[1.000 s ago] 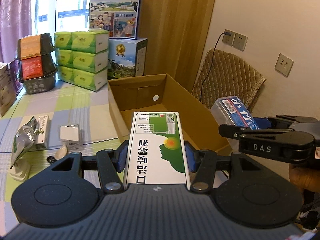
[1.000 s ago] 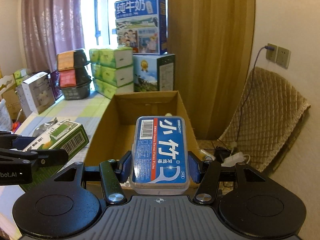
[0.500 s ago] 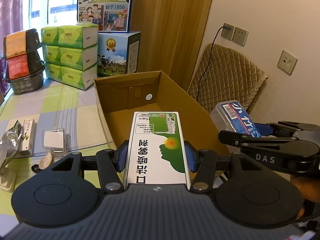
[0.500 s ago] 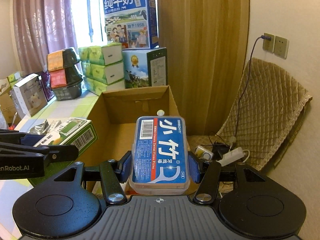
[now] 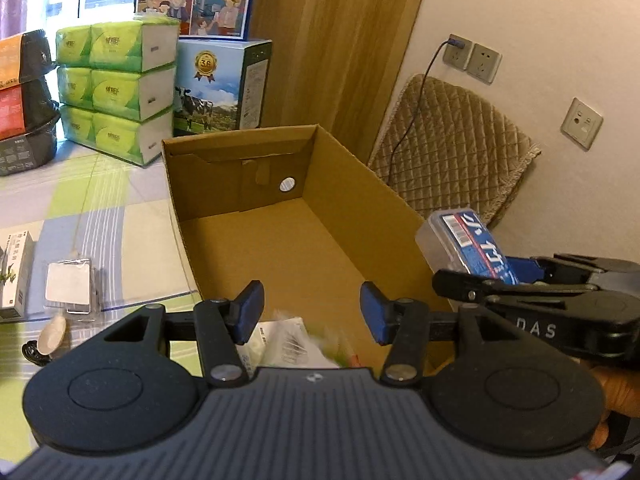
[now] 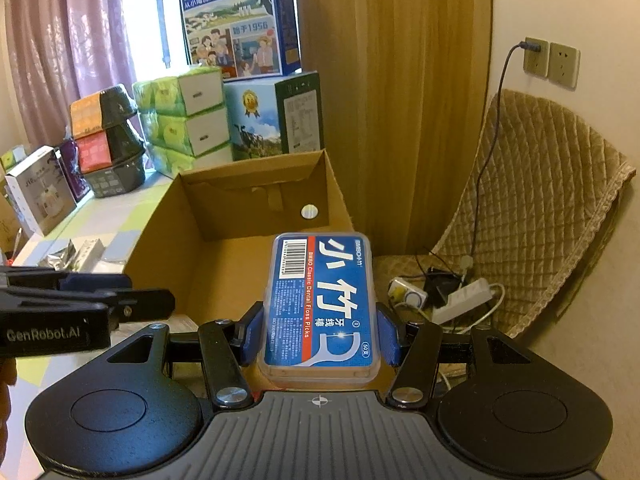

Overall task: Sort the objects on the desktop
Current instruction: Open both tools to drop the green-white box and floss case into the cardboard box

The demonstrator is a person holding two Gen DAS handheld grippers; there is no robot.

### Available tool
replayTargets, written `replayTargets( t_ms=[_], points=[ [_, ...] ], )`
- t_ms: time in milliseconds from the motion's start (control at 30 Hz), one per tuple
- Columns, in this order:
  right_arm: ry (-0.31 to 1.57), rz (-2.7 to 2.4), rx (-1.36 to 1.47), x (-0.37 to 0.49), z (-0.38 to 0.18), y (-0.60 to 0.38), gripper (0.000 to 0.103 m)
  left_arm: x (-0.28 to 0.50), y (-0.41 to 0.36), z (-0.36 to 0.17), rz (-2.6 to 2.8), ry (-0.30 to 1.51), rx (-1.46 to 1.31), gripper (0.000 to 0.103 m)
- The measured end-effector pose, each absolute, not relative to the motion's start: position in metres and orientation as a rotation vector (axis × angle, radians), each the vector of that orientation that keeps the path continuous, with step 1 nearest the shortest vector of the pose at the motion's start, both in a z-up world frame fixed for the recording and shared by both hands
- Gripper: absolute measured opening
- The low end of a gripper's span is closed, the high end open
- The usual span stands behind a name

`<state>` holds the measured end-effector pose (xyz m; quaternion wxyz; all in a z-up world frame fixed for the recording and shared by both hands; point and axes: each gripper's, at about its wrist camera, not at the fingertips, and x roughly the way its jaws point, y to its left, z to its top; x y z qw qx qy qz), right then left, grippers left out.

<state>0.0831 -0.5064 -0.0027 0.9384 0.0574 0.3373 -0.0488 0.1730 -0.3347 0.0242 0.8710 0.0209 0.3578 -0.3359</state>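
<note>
Your left claw (image 5: 311, 306) hung spread over the cardboard box (image 5: 256, 216), so the blurred white-and-green carton (image 5: 296, 346) beneath could fall inside. Your right claw (image 6: 320, 332) pinched the floss case (image 6: 322, 304) by its sides, above the box's near end.

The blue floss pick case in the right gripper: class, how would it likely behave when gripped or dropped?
The floss pick case looks like rigid clear plastic, so it probably holds shape between the right gripper pads. Flat-sided, it likely won't roll. Smooth walls may slip.

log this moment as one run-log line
left gripper: open, green medicine box blurred below in cardboard box | right gripper: shut on dental floss picks case, above box
</note>
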Motion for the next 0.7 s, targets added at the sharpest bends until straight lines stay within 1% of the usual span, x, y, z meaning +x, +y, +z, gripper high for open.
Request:
replayTargets(
  t_ms=[400, 533, 567, 600, 633, 700],
  points=[
    [0.706, -0.067, 0.13, 0.086, -0.013, -0.496, 0.053, 0.173, -0.304, 0.027, -0.66, 0.734, -0.008, 0.048],
    [0.703, -0.037, 0.148, 0.089, -0.011, -0.492, 0.054, 0.17, -0.294, 0.028, -0.642, 0.733, -0.013, 0.051],
    [0.701, -0.027, 0.155, 0.089, -0.01, -0.492, 0.055, 0.169, -0.291, 0.028, -0.638, 0.733, -0.016, 0.051],
    [0.696, -0.029, 0.158, 0.089, -0.01, -0.491, 0.06, 0.169, -0.288, 0.028, -0.633, 0.734, -0.019, 0.051],
    [0.688, -0.036, 0.158, 0.088, -0.008, -0.49, 0.063, 0.168, -0.285, 0.027, -0.627, 0.736, -0.021, 0.052],
    [0.681, -0.041, 0.164, 0.085, -0.006, -0.49, 0.066, 0.166, -0.279, 0.027, -0.619, 0.739, -0.026, 0.052]
  ],
)
